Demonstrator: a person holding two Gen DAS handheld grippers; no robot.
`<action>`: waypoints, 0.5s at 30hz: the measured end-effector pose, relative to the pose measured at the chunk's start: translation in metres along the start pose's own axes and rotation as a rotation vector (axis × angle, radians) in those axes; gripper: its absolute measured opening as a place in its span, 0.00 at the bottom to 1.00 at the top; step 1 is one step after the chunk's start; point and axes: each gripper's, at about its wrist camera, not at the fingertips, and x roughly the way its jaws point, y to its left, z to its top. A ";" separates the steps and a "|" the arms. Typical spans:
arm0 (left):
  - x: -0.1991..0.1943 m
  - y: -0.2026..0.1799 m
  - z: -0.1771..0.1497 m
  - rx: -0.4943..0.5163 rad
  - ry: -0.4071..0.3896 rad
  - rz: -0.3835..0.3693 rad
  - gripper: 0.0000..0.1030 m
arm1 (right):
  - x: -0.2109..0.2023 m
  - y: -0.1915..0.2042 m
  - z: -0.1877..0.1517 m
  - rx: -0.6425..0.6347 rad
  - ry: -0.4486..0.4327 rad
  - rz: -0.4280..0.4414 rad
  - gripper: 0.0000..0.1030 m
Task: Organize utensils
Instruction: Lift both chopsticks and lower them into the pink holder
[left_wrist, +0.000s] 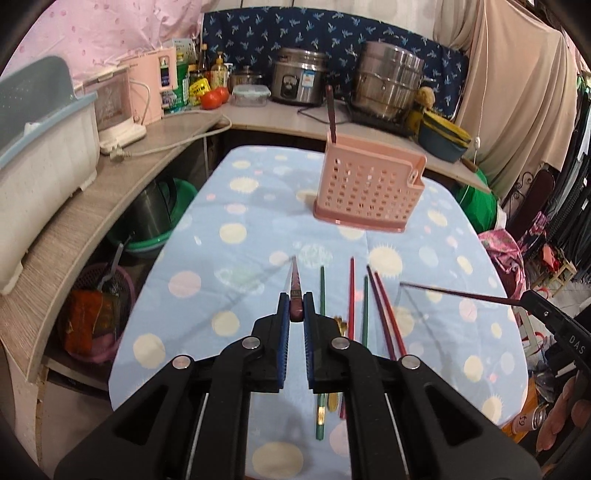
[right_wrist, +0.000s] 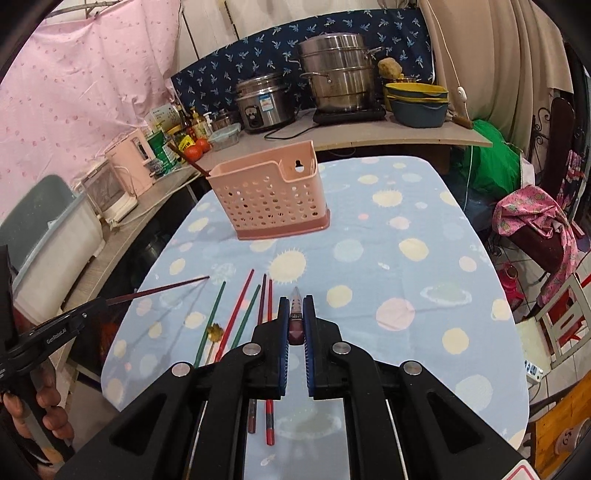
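Here, the scene line by line.

Left claw: the left claw (left_wrist: 296, 308) is clamped on a dark maroon chopstick (left_wrist: 295, 291), which pokes out forward between the blue pads (left_wrist: 284, 314) and tapers to a point above the cloth.

Right claw: the right claw (right_wrist: 296, 314) is likewise closed on a second maroon chopstick (right_wrist: 296, 314), its thick end seated between the pads and its tip pointing forward.

Each claw seen from the other: in the left wrist view the right claw (left_wrist: 543, 308) enters from the right edge, its chopstick (left_wrist: 454, 293) reaching left over the cloth; in the right wrist view the left claw (right_wrist: 74, 317) enters from the left edge, its chopstick (right_wrist: 159, 290) reaching right.

Loose chopsticks: two green chopsticks (left_wrist: 322, 291), a red chopstick (left_wrist: 351, 295) and a dark pair (left_wrist: 384, 310) lie side by side on the surface (left_wrist: 221, 236), between the two claws and roughly parallel to their fingers.

Gold utensil: a small gold piece (right_wrist: 215, 330) lies among the loose sticks; its kind cannot be told.

Holder: a pink perforated holder (left_wrist: 369, 184) stands upright farther along the surface, well ahead of both claws, with one dark chopstick (left_wrist: 331, 114) already standing in its left end.

Surface: covered by a light blue cloth with pale dots.

Hands: fingers (right_wrist: 48, 402) wrap the left claw's handle at the frame edge.
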 end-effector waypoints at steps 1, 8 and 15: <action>-0.001 0.000 0.006 -0.003 -0.010 -0.001 0.07 | 0.000 0.000 0.005 0.000 -0.010 0.003 0.07; -0.004 0.001 0.039 -0.020 -0.054 -0.017 0.07 | -0.001 -0.001 0.037 0.013 -0.069 0.014 0.07; -0.008 -0.009 0.077 -0.002 -0.117 -0.036 0.07 | 0.001 -0.003 0.071 0.029 -0.116 0.030 0.07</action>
